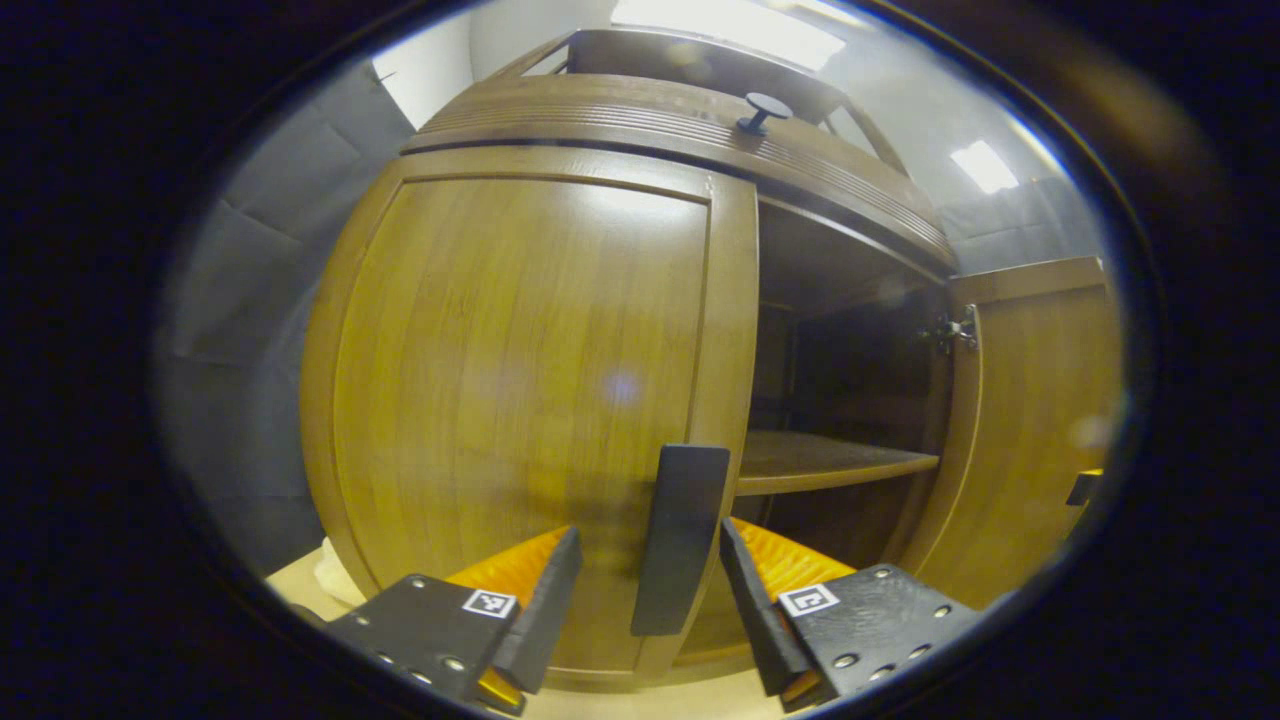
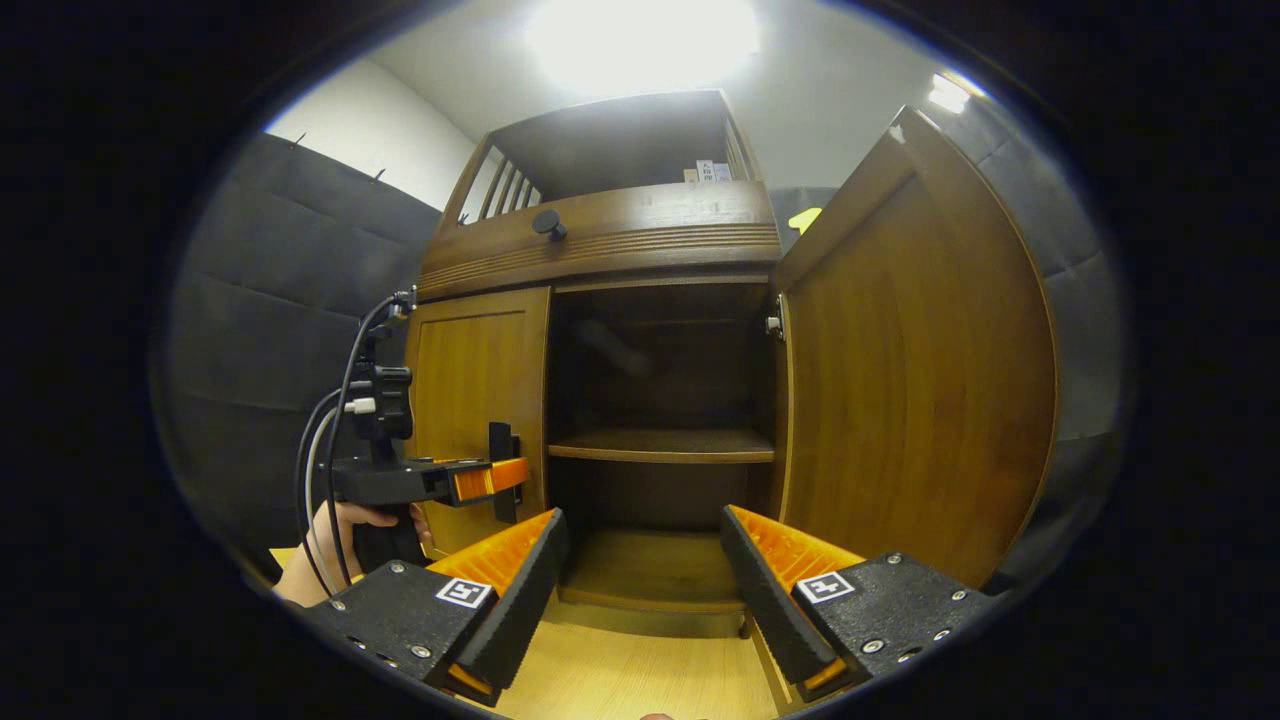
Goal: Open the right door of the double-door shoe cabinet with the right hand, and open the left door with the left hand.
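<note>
The wooden shoe cabinet's left door is closed, and its black vertical handle stands between the fingers of my left gripper. The jaws are open and a gap shows on each side of the handle. The right door is swung open, baring a dark inside with a shelf. In the right gripper view the right door stands wide open beside my right gripper, which is open, holds nothing and faces the shelf. The left gripper also appears there, at the left door's handle, with a hand holding it.
A black round knob sits on the cabinet's top ledge, under an upper open shelf. Cables rise from the left gripper's body. Grey padded wall panels flank the cabinet. Light wooden flooring lies in front.
</note>
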Demonstrator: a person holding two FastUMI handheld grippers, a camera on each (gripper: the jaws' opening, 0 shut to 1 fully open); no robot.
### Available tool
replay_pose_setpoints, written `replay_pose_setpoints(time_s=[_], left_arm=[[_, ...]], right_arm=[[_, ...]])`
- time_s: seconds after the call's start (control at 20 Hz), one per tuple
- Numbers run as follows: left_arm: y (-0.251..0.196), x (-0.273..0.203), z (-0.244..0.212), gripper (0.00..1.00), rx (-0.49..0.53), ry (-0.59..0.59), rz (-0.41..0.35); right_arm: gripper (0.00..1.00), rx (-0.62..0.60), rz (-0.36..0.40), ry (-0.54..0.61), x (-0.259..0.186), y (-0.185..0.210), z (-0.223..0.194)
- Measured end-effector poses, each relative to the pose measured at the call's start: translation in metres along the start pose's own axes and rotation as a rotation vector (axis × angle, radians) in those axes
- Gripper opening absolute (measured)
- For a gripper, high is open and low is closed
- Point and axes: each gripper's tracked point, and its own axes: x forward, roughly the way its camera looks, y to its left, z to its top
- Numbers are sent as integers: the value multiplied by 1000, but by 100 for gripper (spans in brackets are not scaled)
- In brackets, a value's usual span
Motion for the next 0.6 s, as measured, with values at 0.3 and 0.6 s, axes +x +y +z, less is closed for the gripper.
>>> replay_pose_setpoints(time_s=[0.3,0.6], left_arm=[[-13,6,-11,41,5,40,-41],[-16,4,-11,24,46,55,-45]], right_arm=[[95,15,12,6,21,-8,4],[95,5,-7,12,21,-7,0]])
